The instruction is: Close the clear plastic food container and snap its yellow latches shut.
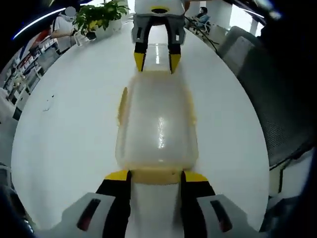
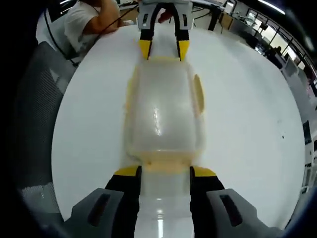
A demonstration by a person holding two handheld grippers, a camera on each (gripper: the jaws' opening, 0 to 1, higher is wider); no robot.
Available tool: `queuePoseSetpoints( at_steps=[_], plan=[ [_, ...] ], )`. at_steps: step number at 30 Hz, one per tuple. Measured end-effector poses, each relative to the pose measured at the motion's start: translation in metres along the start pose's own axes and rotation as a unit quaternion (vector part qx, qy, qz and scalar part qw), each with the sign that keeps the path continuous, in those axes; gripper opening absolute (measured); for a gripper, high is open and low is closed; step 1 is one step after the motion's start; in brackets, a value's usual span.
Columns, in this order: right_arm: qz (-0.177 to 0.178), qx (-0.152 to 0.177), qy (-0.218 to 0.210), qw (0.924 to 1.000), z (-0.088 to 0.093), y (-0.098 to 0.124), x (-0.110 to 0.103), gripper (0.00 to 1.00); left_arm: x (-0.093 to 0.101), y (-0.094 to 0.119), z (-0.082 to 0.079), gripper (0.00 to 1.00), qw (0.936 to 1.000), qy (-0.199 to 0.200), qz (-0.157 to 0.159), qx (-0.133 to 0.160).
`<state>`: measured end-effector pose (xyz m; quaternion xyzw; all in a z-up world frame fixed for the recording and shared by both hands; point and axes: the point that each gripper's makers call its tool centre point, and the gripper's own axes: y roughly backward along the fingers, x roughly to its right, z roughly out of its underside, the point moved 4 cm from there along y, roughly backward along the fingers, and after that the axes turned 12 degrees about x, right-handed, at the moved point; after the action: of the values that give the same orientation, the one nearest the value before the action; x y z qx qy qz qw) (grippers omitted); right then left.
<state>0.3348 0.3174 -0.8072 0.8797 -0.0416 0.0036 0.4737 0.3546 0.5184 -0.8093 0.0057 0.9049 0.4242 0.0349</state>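
Left gripper (image 1: 155, 174) and right gripper (image 2: 165, 171): jaws spread, one at each end of one clear container (image 1: 156, 126) lying on the white table (image 1: 69, 148). Yellow latches: four counted (two end latches (image 1: 155, 175), two side latches (image 1: 122, 104)). One potted plant (image 1: 99, 17) beyond.

Bare table (image 1: 74, 139) both sides of container (image 1: 157, 124).

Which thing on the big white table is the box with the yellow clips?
Look at the middle of the round white table. The clear rectangular plastic food container with its lid on sits there, between the two yellow-tipped tools, left tool and right tool. Yellow latches on its edges set it apart.
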Motion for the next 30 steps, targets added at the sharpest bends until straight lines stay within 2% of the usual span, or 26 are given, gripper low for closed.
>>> queuePoseSetpoints(
  at_steps=[9, 12, 19, 23, 26, 30],
  plan=[
    [-0.012, -0.013, 0.000, 0.9998, 0.002, -0.001, -0.001, 0.36, 0.001, 0.000, 0.000, 0.33, 1.0000, 0.005, 0.000, 0.005],
    [-0.018, -0.012, 0.002, 0.9998, 0.002, -0.001, -0.002, 0.36, 0.005, 0.002, -0.002, 0.33, 1.0000, 0.001, 0.005, -0.002],
    [-0.027, 0.008, -0.006, 0.9996, -0.011, 0.007, -0.005, 0.35, 0.007, 0.016, 0.000, 0.33, 0.9999, 0.014, -0.001, 0.002],
    [-0.036, -0.001, -0.004, 0.9993, -0.009, 0.001, -0.010, 0.35, 0.012, 0.018, -0.002, 0.33, 0.9998, 0.017, 0.001, 0.008],
    [-0.034, -0.007, 0.004, 0.9994, -0.009, -0.005, -0.011, 0.36, 0.014, 0.014, 0.004, 0.33, 0.9999, 0.016, -0.001, -0.003],
    [-0.024, -0.035, 0.037, 0.9984, -0.011, -0.010, -0.011, 0.37, 0.018, 0.009, 0.008, 0.33, 0.9998, 0.016, -0.004, -0.007]
  ],
)
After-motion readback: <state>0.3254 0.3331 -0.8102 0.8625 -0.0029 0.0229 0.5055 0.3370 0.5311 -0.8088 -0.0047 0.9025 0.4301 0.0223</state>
